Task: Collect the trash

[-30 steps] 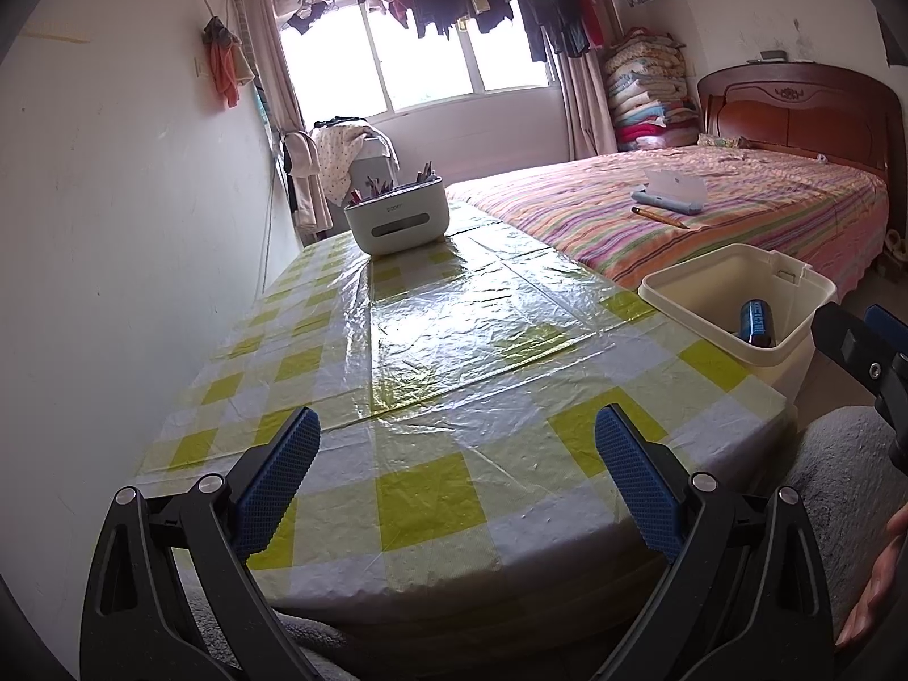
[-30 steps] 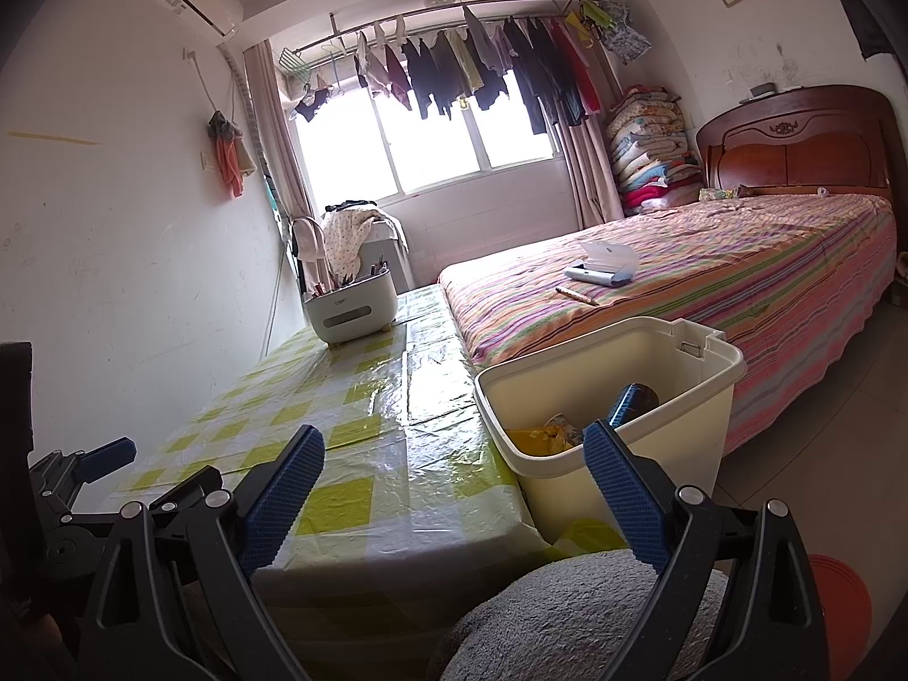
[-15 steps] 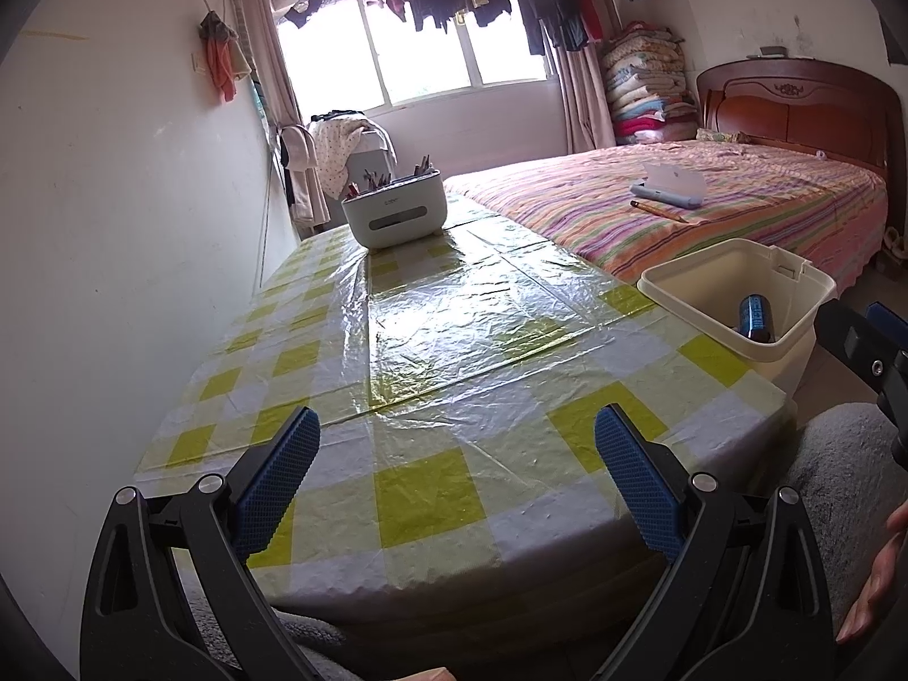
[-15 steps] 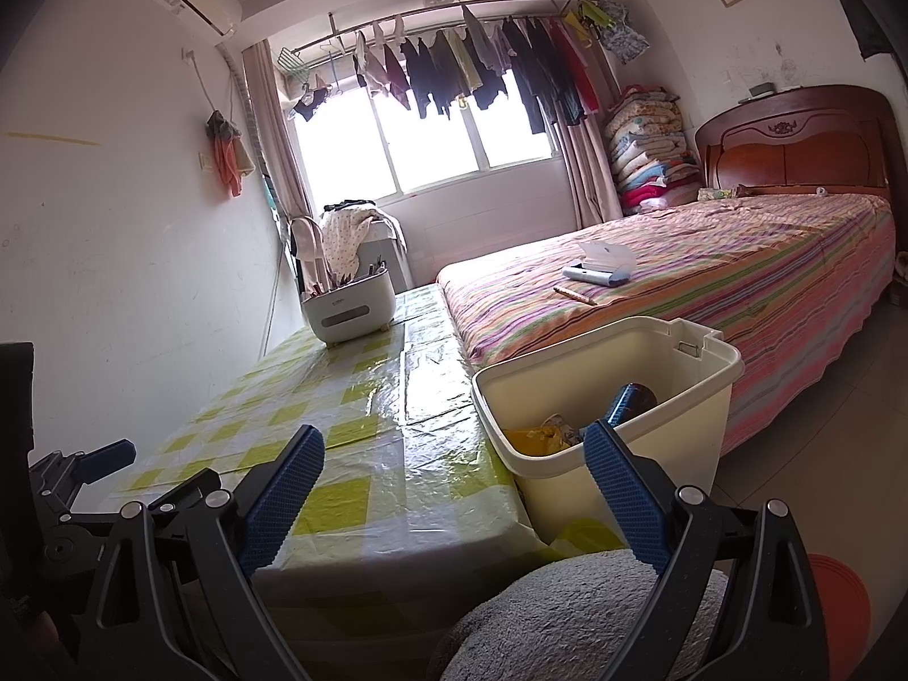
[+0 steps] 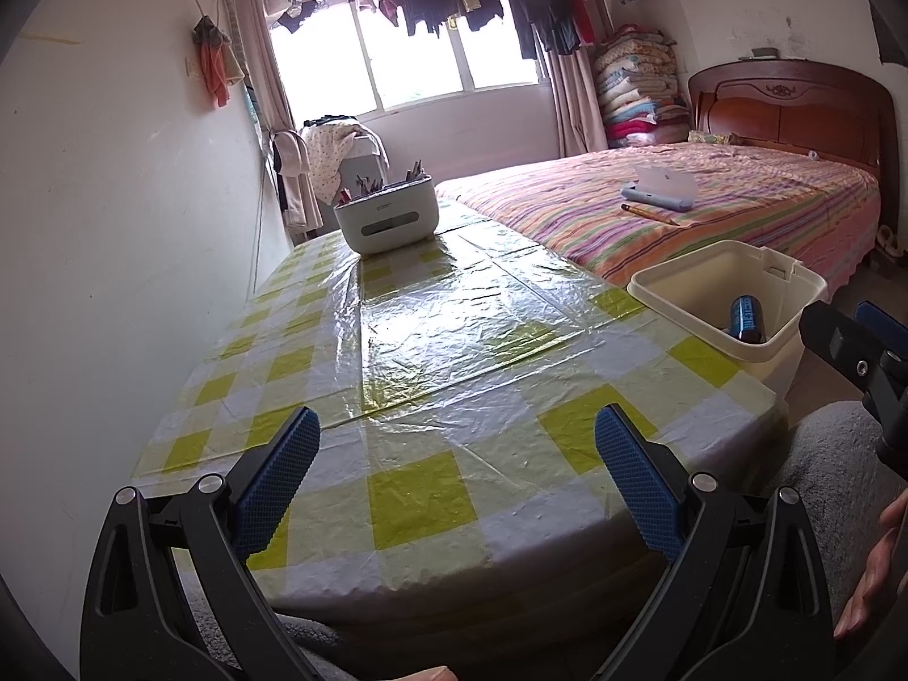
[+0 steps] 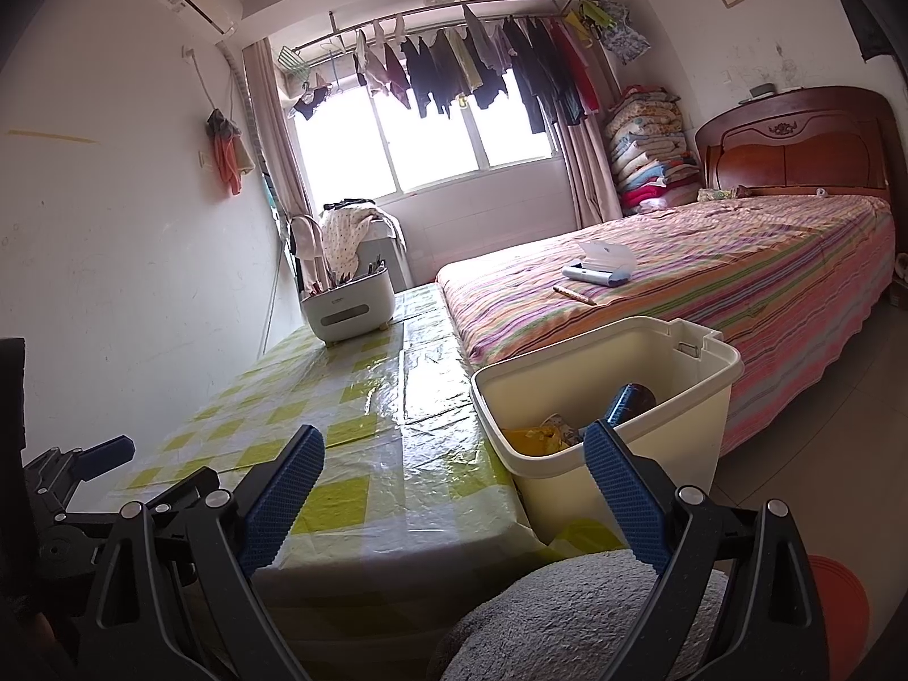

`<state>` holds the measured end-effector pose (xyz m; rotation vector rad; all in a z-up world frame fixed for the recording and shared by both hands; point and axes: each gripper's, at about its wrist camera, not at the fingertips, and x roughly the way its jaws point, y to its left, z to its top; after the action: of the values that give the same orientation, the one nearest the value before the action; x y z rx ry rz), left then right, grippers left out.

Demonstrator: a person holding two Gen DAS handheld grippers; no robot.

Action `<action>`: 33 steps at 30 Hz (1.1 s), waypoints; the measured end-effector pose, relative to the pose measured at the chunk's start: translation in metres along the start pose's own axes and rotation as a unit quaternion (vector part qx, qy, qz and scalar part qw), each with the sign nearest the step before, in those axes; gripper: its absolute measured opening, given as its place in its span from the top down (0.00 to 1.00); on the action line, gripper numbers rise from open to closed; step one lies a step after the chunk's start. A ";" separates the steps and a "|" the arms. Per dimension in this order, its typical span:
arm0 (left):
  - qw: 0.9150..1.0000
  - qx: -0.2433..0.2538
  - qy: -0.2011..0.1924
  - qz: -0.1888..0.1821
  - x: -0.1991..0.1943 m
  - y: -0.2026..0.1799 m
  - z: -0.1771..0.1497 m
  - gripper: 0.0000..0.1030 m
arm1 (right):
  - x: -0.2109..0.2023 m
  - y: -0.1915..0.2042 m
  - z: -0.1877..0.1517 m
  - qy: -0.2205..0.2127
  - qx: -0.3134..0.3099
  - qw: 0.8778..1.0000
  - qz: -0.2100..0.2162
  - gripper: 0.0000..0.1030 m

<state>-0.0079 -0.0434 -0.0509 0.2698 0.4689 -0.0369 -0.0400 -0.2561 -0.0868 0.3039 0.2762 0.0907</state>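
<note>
Nearest to me, both pairs of tongs hang over the near edge of the table, above a grey fleecy lap. The left tongs [image 5: 457, 471] are spread wide with nothing between their blue pads, and the right tongs [image 6: 454, 479] are just as wide and just as empty, held off the near right corner. The table [image 5: 431, 352] itself, under its shiny yellow-and-white checked cover, shows no scrap of rubbish on any part I can see, from the near edge to the far one. Just beside its right edge, standing lower than the tabletop, is the cream bin [image 6: 712, 366], and that is where the trash lies: a dark blue can [image 5: 746, 318] leaning against the inner wall, and beside it a yellow crumpled wrapper [image 6: 536, 434] with some other bits I cannot make out. At the far edge of the table stands a white caddy [image 5: 389, 218] stuffed with pens and brushes, which looks like a thing that belongs there, not trash. Beyond, on the striped bed [image 6: 738, 278], lie a pale blue case and a pencil; whether those count as rubbish I cannot tell. To my eye the collecting is done or close to it, with at most a last look around left.
</note>
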 end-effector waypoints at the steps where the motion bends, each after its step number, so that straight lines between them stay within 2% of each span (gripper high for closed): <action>1: 1.000 0.000 0.001 0.000 0.000 0.000 0.000 0.07 | 0.000 0.000 0.000 0.000 0.000 1.000 0.000 0.12; 9: 1.000 0.006 0.002 -0.008 0.000 -0.003 0.000 0.07 | 0.001 -0.002 -0.001 0.001 -0.001 1.000 -0.001 0.12; 15: 0.999 -0.006 -0.003 -0.033 -0.004 0.002 0.001 0.07 | 0.001 -0.001 0.000 0.001 -0.001 1.000 -0.001 0.12; 25: 0.999 -0.017 -0.022 -0.024 -0.008 0.005 0.002 0.07 | 0.002 -0.003 0.000 0.001 -0.001 1.000 -0.001 0.12; 33: 0.999 -0.044 0.001 -0.020 0.000 0.012 0.002 0.07 | 0.002 -0.004 0.000 0.001 -0.001 1.000 -0.001 0.12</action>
<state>-0.0059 -0.0321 -0.0456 0.1736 0.4761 -0.0543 -0.0377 -0.2592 -0.0886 0.3023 0.2782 0.0894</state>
